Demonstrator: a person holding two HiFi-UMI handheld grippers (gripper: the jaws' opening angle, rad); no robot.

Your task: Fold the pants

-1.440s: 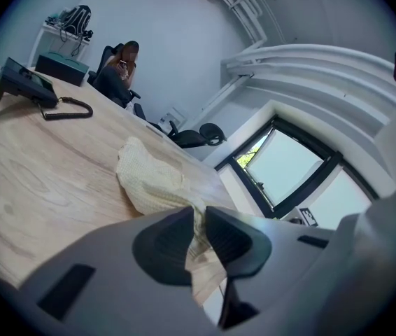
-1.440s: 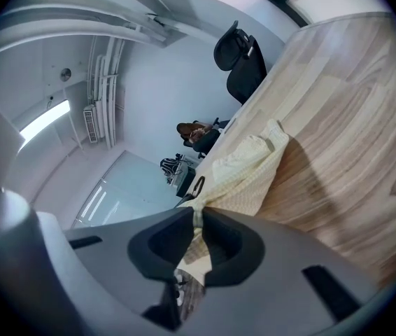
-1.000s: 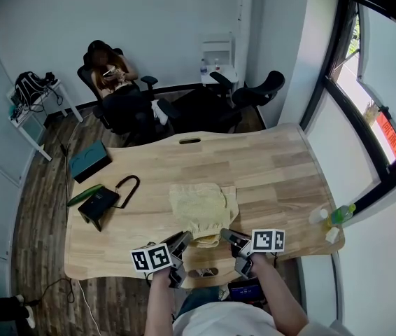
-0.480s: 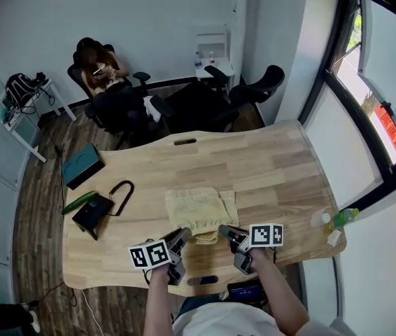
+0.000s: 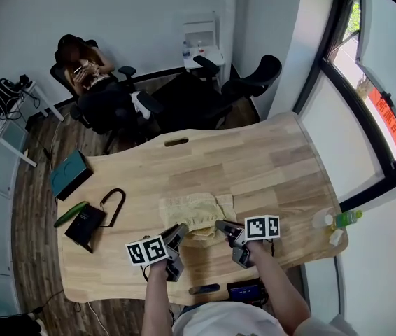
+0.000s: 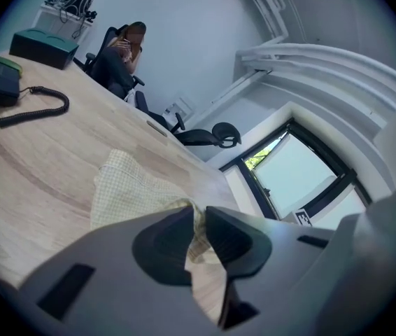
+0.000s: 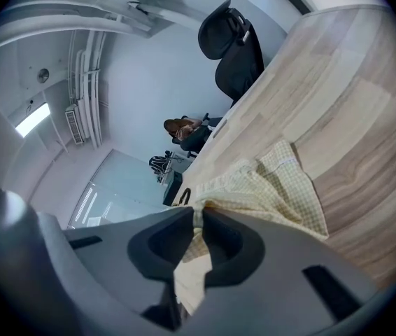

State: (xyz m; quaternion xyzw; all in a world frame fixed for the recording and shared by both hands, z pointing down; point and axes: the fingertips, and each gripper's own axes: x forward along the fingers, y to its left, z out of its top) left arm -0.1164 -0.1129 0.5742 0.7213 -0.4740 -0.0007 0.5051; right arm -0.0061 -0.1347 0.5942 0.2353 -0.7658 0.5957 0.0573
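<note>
Right, we're looking down on the pale yellow checked pants [image 5: 194,210], bunched up on the wooden table [image 5: 268,166] in the lower middle of the frame, close to the near edge. We have the left gripper [image 5: 180,231] at the cloth's lower-left edge and the right gripper [image 5: 221,227] at its lower-right edge, one on each side.

In the left gripper view, its fingers [image 6: 231,240] are pinched on a fold of the checked fabric, and a strip of cloth hangs down between them. It's the same in the right gripper view: its fingers [image 7: 229,247] are clamped on a gathered bit of the pants, and the rest lies across the table toward the upper right.

At the left of the head view we see a black device [image 5: 85,224] with a looped cord [image 5: 114,203]. A teal box [image 5: 68,174] sits by the table's upper-left edge and a bottle [image 5: 339,219] at the right edge. In the upper left, a person [image 5: 86,72] sits in a chair.
</note>
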